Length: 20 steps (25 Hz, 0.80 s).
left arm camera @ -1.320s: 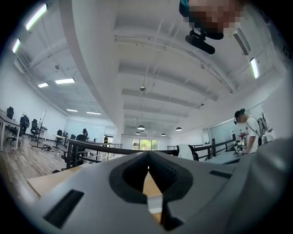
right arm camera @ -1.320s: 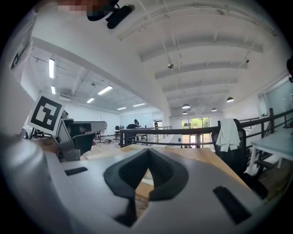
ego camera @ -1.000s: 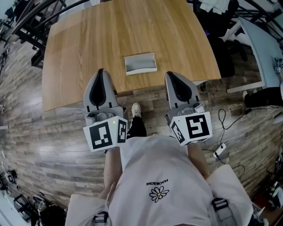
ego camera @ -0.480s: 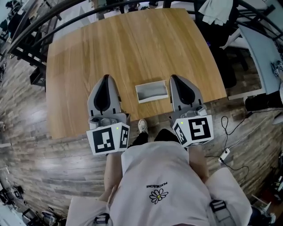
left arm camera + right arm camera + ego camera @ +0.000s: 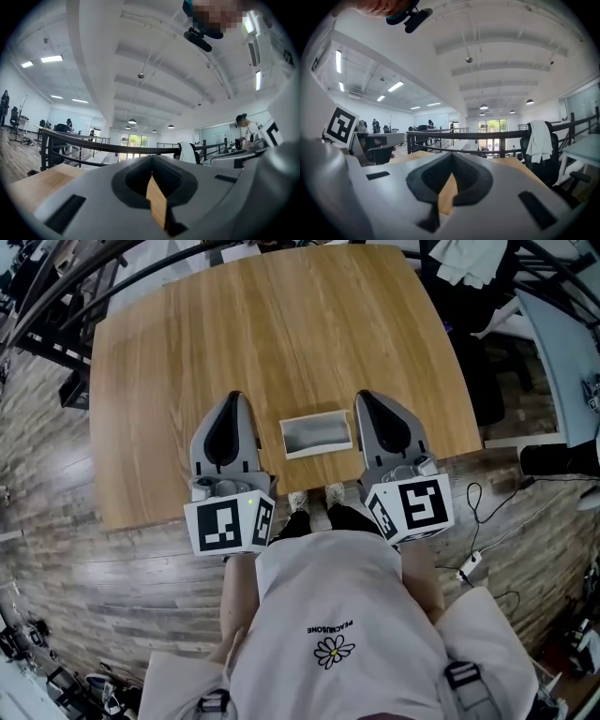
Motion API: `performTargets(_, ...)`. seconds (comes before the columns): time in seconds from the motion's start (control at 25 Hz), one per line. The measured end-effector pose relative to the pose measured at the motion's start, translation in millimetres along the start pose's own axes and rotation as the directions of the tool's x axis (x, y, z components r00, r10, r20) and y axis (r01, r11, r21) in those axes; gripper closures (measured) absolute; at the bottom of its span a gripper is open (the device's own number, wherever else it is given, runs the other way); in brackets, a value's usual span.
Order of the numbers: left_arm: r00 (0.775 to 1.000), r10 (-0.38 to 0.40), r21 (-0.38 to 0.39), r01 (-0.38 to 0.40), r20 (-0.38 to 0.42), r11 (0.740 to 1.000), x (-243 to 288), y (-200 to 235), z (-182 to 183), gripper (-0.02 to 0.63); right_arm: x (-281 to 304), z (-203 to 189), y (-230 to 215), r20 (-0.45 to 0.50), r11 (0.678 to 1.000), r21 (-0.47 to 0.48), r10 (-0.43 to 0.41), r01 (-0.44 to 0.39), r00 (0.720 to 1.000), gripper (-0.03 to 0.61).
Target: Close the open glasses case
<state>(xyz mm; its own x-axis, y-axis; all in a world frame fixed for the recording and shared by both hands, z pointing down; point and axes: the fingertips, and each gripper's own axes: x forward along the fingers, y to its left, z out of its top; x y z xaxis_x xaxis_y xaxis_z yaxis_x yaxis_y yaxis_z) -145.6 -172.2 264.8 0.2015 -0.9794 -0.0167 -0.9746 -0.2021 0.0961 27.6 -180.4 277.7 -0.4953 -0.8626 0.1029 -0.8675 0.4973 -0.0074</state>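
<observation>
The open glasses case (image 5: 317, 435), a pale rectangular box with a grey inside, lies on the wooden table (image 5: 281, 324) near its front edge. My left gripper (image 5: 234, 396) hovers just left of the case, jaws shut and empty. My right gripper (image 5: 367, 396) is just right of the case, jaws also shut with nothing between them. Neither touches the case. In the left gripper view the left gripper (image 5: 152, 160) points level over the tabletop, and the case is out of sight. The right gripper (image 5: 452, 158) in its own view also shows only table and room.
The table's front edge (image 5: 300, 479) runs just under the grippers, with the person's shoes (image 5: 319, 495) below it. A black railing (image 5: 112, 259) lies behind the table. A dark chair (image 5: 473, 306) and a pale desk (image 5: 562, 343) stand at right. Cables (image 5: 487, 549) trail on the floor.
Both grippers have come forward from short of the table's edge and now flank the case, which sits closer in the head view. Their jaws have stayed shut.
</observation>
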Motion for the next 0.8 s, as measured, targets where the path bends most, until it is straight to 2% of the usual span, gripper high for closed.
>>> performTargets(0.16, 1.000, -0.003, 0.008, 0.003, -0.018, 1.000, 8, -6, -6, 0.597, 4, -8, -3, -0.017, 1.000, -0.027, 0.007, -0.007, 1.000, 0.572)
performTargets(0.4, 0.995, -0.055, -0.008, 0.055, -0.081, 0.998, 13, -15, -31, 0.588, -2, -15, -13, -0.025, 1.000, -0.005, -0.005, 0.005, 1.000, 0.571)
performTargets(0.48, 0.989, -0.096, -0.023, 0.094, -0.116, 0.995, 17, -18, -43, 0.506, -3, -17, -17, -0.030, 1.000, -0.001, -0.011, 0.011, 1.000, 0.572)
performTargets(0.6, 0.975, -0.159, -0.059, 0.152, -0.154, 0.987, 24, -26, -59, 0.420, -5, -21, -21, -0.041, 1.000, 0.005, -0.022, 0.022, 0.999, 0.572)
performTargets(0.8, 0.947, -0.210, -0.086, 0.194, -0.242, 0.977, 26, -36, -98, 0.376, -10, -36, -27, -0.083, 0.999, 0.025, -0.033, 0.035, 0.996, 0.572)
